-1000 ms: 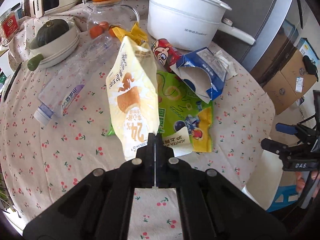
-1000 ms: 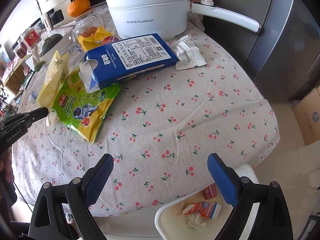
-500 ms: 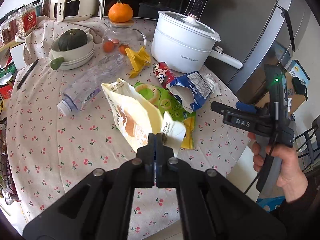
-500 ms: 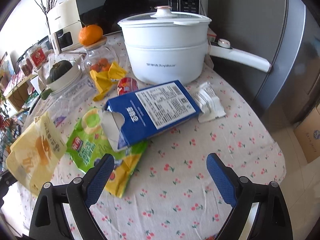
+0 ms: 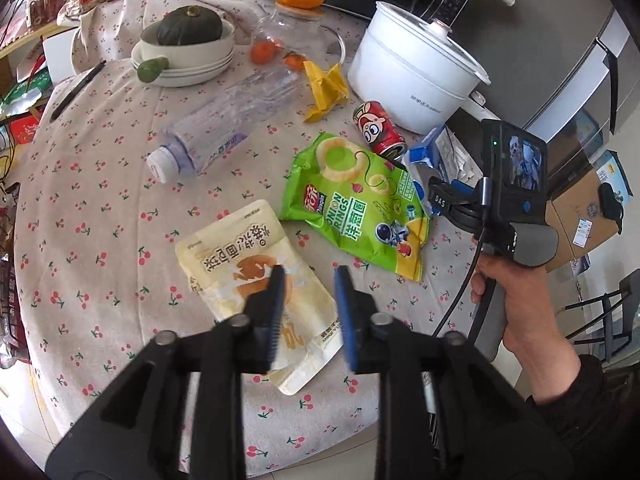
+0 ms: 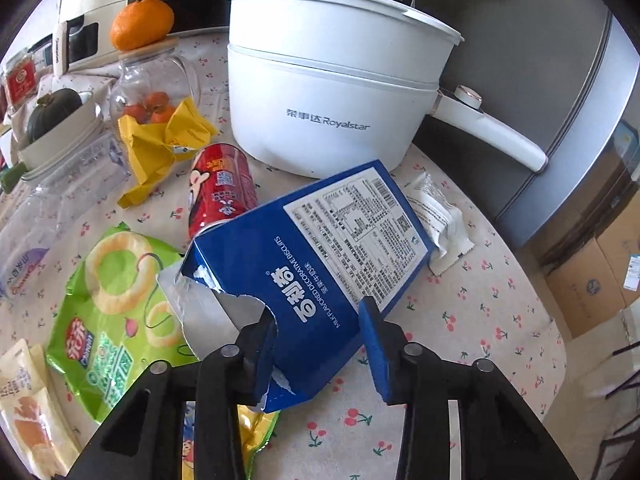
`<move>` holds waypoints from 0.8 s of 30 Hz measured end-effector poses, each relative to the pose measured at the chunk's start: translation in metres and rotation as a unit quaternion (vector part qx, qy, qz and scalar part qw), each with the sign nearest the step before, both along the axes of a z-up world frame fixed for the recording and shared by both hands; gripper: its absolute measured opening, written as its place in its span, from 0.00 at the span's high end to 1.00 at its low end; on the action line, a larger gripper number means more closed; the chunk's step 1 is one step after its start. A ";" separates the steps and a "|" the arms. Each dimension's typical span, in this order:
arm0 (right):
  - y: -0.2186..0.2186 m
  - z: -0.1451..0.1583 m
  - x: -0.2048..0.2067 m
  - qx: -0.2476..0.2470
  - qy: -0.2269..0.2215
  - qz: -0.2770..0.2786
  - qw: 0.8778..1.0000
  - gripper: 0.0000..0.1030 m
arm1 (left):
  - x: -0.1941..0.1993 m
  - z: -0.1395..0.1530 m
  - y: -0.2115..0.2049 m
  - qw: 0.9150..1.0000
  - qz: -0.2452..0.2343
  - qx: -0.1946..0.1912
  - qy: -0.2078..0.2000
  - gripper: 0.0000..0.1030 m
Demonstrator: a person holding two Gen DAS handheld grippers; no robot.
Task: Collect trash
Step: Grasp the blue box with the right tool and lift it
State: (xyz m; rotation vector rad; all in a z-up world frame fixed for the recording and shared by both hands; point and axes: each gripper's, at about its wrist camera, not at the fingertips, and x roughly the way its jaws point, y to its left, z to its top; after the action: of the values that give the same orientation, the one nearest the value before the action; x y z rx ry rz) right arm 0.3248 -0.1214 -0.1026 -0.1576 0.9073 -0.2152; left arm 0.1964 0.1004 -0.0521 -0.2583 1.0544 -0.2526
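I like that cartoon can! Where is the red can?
In the right wrist view the red can lies on its side left of centre, between the yellow wrapper and the blue box, before the white pot.

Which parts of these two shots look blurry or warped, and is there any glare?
Left wrist view: the left gripper fingers smear with motion blur, the yellow snack bag stays readable, and black fisheye corners bend the table. Right wrist view: sharp overall, light sheen on the green onion ring bag, and the white pot bulges.
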 end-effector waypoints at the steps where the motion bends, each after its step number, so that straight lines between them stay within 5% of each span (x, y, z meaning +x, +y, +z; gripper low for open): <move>1: -0.001 0.000 -0.001 -0.009 -0.005 -0.004 1.000 0.75 | -0.001 -0.002 0.004 1.000 0.010 -0.001 0.003 0.38; 6: -0.022 0.014 -0.017 -0.011 -0.030 -0.014 0.999 0.95 | 0.005 -0.028 0.011 0.998 0.030 -0.005 0.060 0.33; 13: -0.065 0.048 -0.061 0.044 -0.036 0.005 0.998 0.97 | 0.010 -0.075 0.024 0.989 0.084 -0.023 0.120 0.34; 15: -0.077 0.056 -0.075 0.054 -0.036 0.012 0.998 0.97 | 0.007 -0.076 0.028 0.989 0.102 -0.039 0.102 0.38; 21: -0.106 0.070 -0.112 0.082 -0.031 0.016 0.996 0.97 | 0.008 -0.080 0.035 0.987 0.119 -0.058 0.089 0.79; 22: -0.109 0.071 -0.117 0.084 -0.031 0.015 0.996 0.97 | 0.009 -0.081 0.036 0.987 0.120 -0.057 0.086 0.94; 24: -0.114 0.072 -0.128 0.083 -0.031 0.015 0.996 0.97 | 0.010 -0.080 0.037 0.988 0.119 -0.055 0.082 0.96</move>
State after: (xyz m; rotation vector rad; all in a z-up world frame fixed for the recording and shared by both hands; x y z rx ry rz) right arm 0.1965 -0.2349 -0.0305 -0.0105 0.8565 -0.1166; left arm 0.2062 0.1371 -0.1323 -0.5077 1.1616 -0.0749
